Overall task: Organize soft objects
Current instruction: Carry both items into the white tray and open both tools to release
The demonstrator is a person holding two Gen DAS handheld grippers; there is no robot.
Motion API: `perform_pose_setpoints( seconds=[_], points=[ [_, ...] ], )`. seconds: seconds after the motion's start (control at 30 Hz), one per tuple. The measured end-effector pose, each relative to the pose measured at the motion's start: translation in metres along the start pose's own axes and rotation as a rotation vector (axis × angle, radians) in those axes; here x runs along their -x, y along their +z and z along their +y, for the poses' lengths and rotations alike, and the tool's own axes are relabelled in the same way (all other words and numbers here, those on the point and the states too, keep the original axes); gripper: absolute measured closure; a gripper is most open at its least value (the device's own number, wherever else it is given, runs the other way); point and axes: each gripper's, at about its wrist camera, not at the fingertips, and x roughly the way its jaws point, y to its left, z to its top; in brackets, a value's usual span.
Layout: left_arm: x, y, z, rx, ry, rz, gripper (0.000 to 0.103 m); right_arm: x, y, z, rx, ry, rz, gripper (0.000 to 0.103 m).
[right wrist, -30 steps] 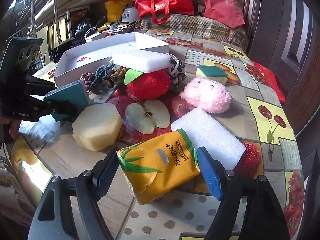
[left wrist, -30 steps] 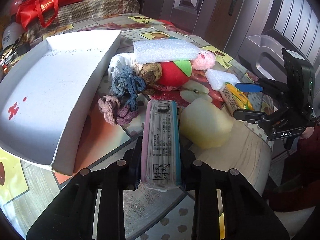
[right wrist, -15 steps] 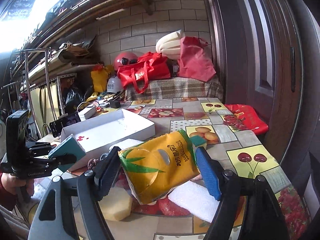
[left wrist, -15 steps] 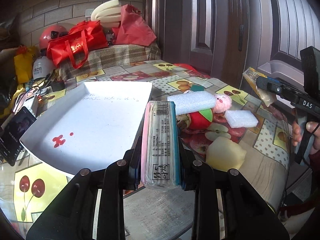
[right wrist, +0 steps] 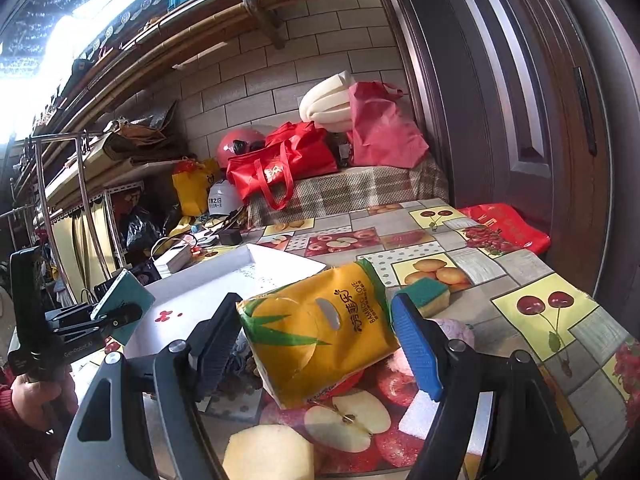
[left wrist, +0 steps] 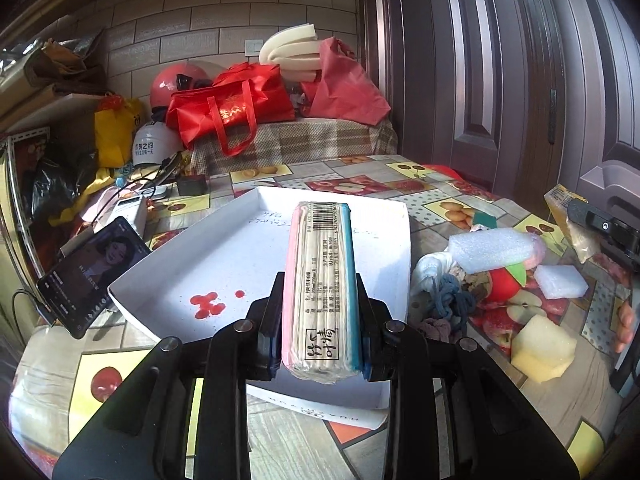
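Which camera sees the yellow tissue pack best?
The right wrist view: the yellow tissue pack fills its middle, held in the right gripper, lettering readable. The left wrist view shows only a sliver of it at the right edge.

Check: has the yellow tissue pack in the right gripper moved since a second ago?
Yes. The yellow tissue pack, clamped in the right gripper, has come up off the table; it lay beside the white foam block, and now hangs above it.

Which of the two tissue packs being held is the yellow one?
The yellow tissue pack in the right gripper; the left gripper holds a pink-and-blue-edged pack.
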Motion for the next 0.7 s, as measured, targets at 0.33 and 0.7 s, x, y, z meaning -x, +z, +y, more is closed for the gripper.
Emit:
perform_pose_setpoints(
  seconds=[0.33, 0.7],
  points=[
    [-0.031, 0.012, 0.018, -0.027, 0.078, -0.006, 0.075, -0.021, 0.001, 0.037, 0.035, 0.061, 0.007, 0.027],
    [-0.062, 0.024, 0.047, 0.042, 0.096, 0.011, 0.075, -0.073, -0.006, 0.084, 0.086, 0.097, 0.1, 0.027]
  ],
)
